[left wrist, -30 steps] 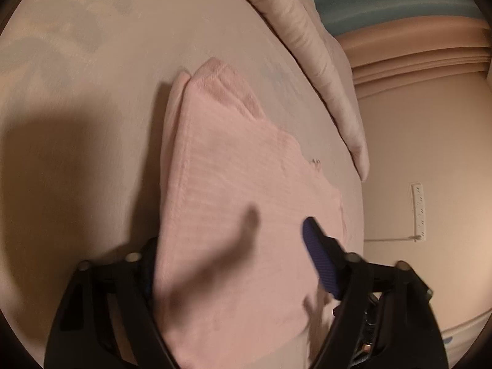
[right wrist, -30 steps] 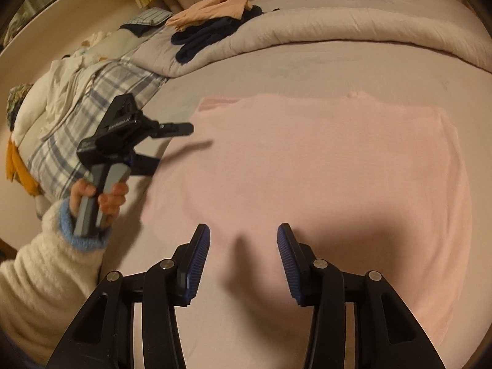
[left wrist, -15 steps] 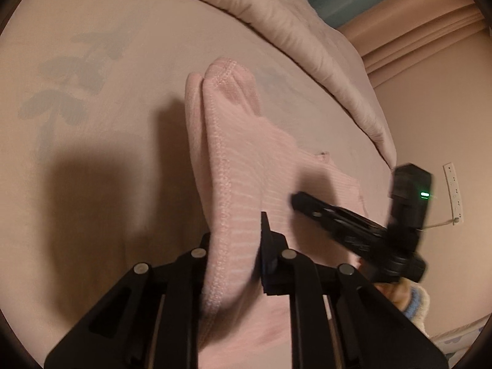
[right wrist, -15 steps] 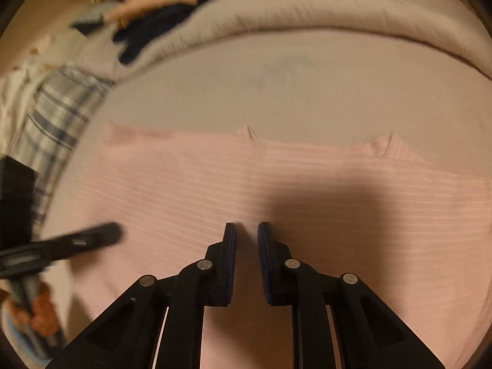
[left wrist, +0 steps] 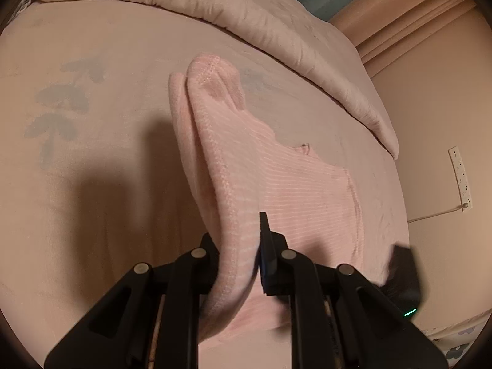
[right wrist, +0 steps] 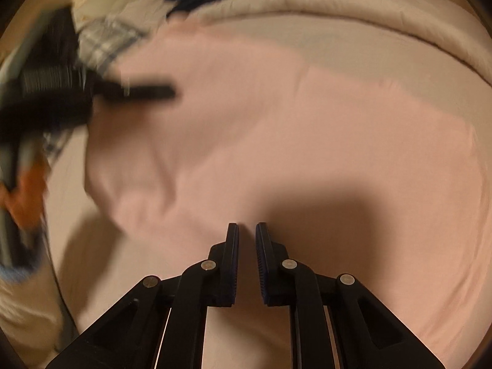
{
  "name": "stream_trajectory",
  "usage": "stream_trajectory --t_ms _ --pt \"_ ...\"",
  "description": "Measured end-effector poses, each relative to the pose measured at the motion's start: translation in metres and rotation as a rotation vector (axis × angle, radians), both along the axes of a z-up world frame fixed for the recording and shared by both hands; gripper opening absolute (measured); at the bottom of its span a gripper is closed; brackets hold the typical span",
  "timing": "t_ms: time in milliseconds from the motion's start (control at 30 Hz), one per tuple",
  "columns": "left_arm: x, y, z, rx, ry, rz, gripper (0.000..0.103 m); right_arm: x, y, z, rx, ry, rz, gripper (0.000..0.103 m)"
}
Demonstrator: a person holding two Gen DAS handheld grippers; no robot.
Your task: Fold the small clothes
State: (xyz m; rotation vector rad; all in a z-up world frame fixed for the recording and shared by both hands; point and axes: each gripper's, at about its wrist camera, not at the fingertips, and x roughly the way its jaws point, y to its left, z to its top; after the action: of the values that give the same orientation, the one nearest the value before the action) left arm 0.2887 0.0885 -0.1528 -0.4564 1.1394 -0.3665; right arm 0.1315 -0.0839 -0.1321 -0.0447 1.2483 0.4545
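Note:
A pink ribbed garment (left wrist: 276, 184) lies on the bed. My left gripper (left wrist: 240, 246) is shut on its hemmed edge and holds that edge lifted, so the cloth stands up in a ridge. In the right wrist view the garment (right wrist: 307, 141) spreads wide and blurred. My right gripper (right wrist: 247, 230) has its jaws nearly together at the garment's near edge; whether cloth is pinched between them does not show. The left gripper (right wrist: 147, 92) also shows there, blurred, at the garment's left side.
The beige bed sheet (left wrist: 92, 184) surrounds the garment. A rolled quilt (left wrist: 276, 15) runs along the far side. A pile of other clothes (right wrist: 123, 30) lies at the far left. A wall with a socket (left wrist: 459, 172) is at the right.
Both grippers closed from open. The left one took the garment's edge and lifted it further. The right one moved to the garment's near edge.

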Motion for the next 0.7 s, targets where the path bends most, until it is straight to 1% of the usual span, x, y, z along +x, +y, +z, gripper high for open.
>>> stream_trajectory --t_ms 33,100,200,267,300,333,367,400,433,467,500,533,567,700 --pt "-0.001 -0.003 0.003 0.009 0.002 0.0 0.015 -0.005 0.002 -0.008 -0.02 0.005 0.005 0.015" --pt "-0.002 -0.014 0.009 0.026 0.008 -0.003 0.015 -0.008 0.0 -0.011 -0.004 -0.014 -0.001 0.015" --pt "-0.005 -0.03 0.018 0.045 0.011 -0.012 0.015 -0.004 -0.017 -0.009 0.1 0.037 -0.061 0.015" --pt "-0.007 -0.041 0.025 0.043 0.011 -0.027 0.015 -0.008 -0.029 -0.003 0.164 0.033 -0.079 0.015" --pt "-0.007 -0.048 0.026 0.046 0.01 -0.031 0.015 -0.01 -0.04 0.002 0.227 0.024 -0.098 0.017" --pt "-0.007 -0.056 0.029 0.049 0.008 -0.039 0.015 -0.01 -0.054 0.007 0.298 0.022 -0.137 0.023" --pt "-0.007 -0.064 0.03 0.054 0.007 -0.047 0.015 -0.007 -0.068 0.009 0.354 0.025 -0.193 0.027" --pt "-0.006 -0.07 0.031 0.063 0.007 -0.053 0.015 -0.006 -0.093 0.01 0.449 0.037 -0.291 0.035" --pt "-0.006 -0.079 0.031 0.08 0.008 -0.062 0.015 -0.006 -0.11 0.009 0.52 0.044 -0.347 0.038" --pt "-0.005 -0.089 0.031 0.103 0.007 -0.076 0.015 -0.006 -0.127 0.008 0.608 0.05 -0.403 0.038" --pt "-0.004 -0.096 0.03 0.122 0.005 -0.085 0.015 -0.006 -0.145 0.006 0.697 0.055 -0.448 0.038" --pt "-0.003 -0.107 0.029 0.153 0.006 -0.098 0.015 -0.006 -0.157 0.005 0.759 0.058 -0.473 0.039" --pt "-0.002 -0.112 0.028 0.17 0.007 -0.106 0.015 -0.007 -0.166 0.005 0.811 0.053 -0.484 0.04" --pt "0.0 -0.148 0.02 0.268 0.004 -0.149 0.015 -0.006 -0.176 0.006 0.881 0.036 -0.484 0.041"
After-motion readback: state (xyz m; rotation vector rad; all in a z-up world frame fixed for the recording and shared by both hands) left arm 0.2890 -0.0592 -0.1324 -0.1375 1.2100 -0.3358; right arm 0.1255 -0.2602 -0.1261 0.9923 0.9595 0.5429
